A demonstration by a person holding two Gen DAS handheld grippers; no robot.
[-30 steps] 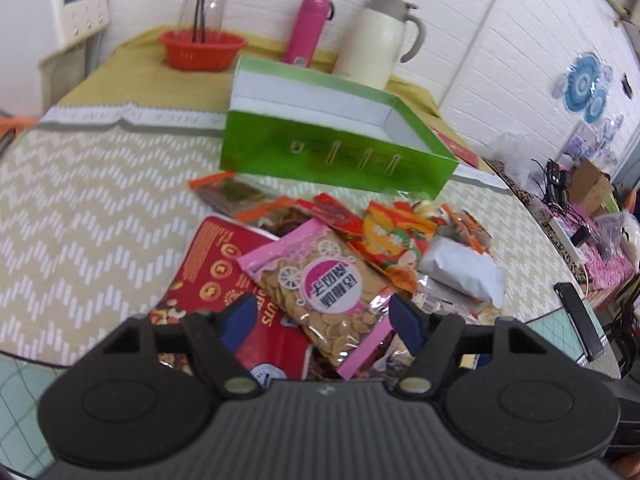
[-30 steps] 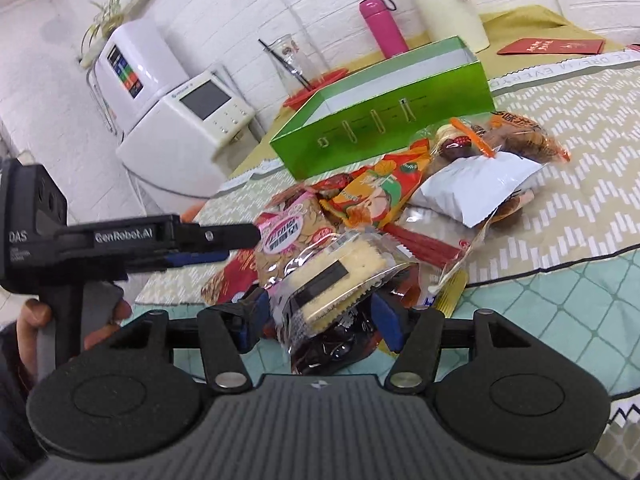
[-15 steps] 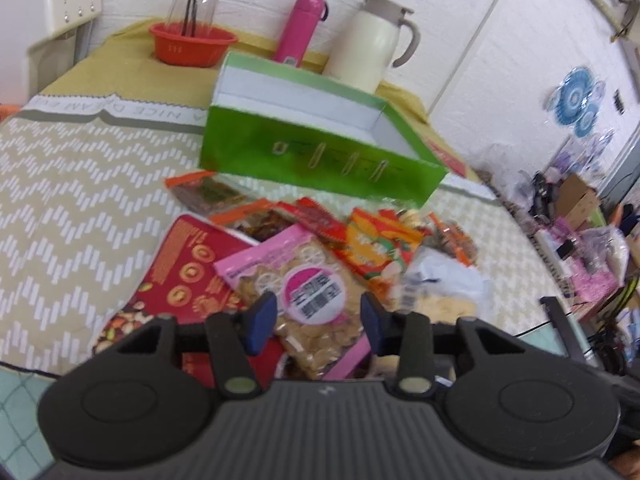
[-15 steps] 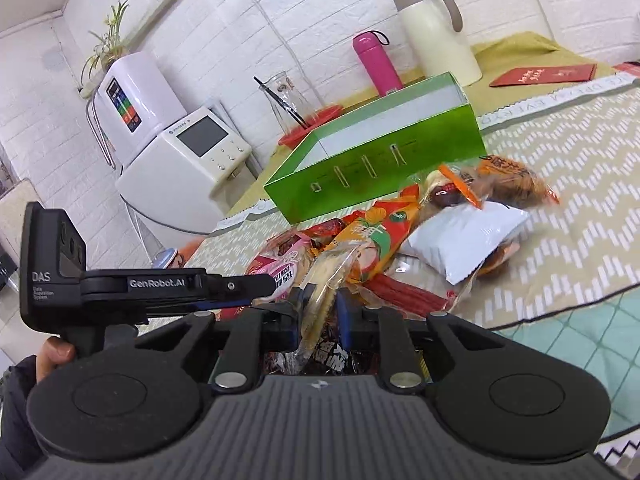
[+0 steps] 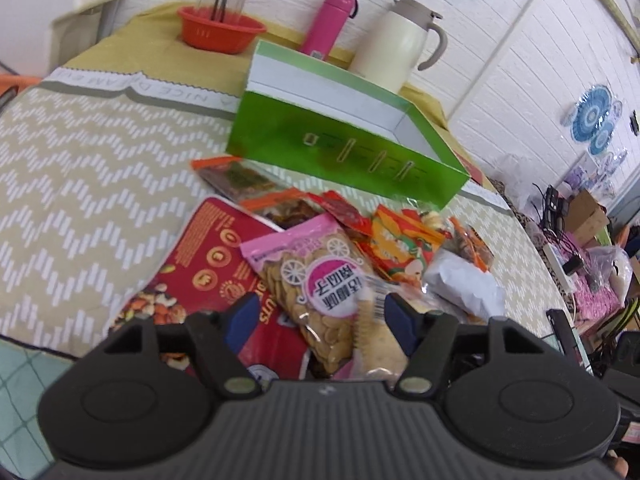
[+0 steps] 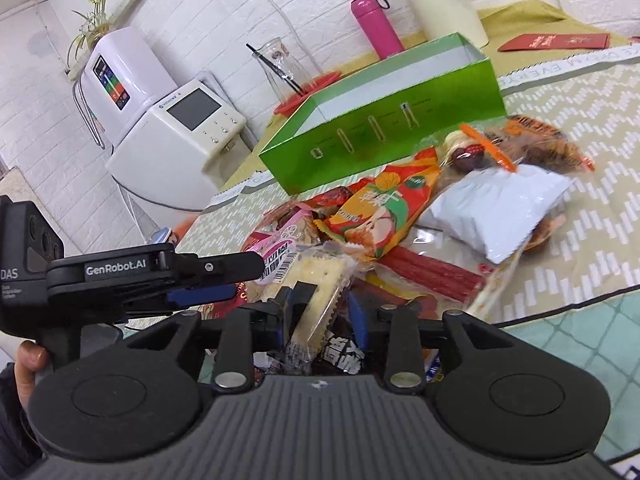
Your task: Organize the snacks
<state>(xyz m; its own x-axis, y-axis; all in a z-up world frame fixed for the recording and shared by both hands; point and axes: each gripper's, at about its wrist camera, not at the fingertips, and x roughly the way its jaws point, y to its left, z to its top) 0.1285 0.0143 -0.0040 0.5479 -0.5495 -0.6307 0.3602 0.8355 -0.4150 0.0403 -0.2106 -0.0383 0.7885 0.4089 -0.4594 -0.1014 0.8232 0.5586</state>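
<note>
A pile of snack packets lies on the table in front of an open green box [image 5: 340,148], which also shows in the right wrist view [image 6: 384,128]. My left gripper [image 5: 320,320] is open, its fingers either side of a pink packet of round biscuits [image 5: 320,280]. My right gripper [image 6: 320,312] is partly closed around a clear-wrapped cracker pack [image 6: 320,296], held on edge between the fingers. The left gripper [image 6: 224,276] shows from the side in the right wrist view, just left of the cracker pack. An orange packet [image 6: 380,208] and a white packet [image 6: 500,204] lie behind.
A red nut bag [image 5: 208,276] lies under the pink packet. A pink bottle [image 5: 328,20], a cream jug [image 5: 400,40] and an orange bowl [image 5: 220,32] stand behind the box. A white appliance [image 6: 176,136] stands at the left. The table edge is close in front.
My left gripper closed part-way on the pink packet, then opened wide again. My right gripper closed on the cracker pack, lifted and turned it on edge, then opened slightly.
</note>
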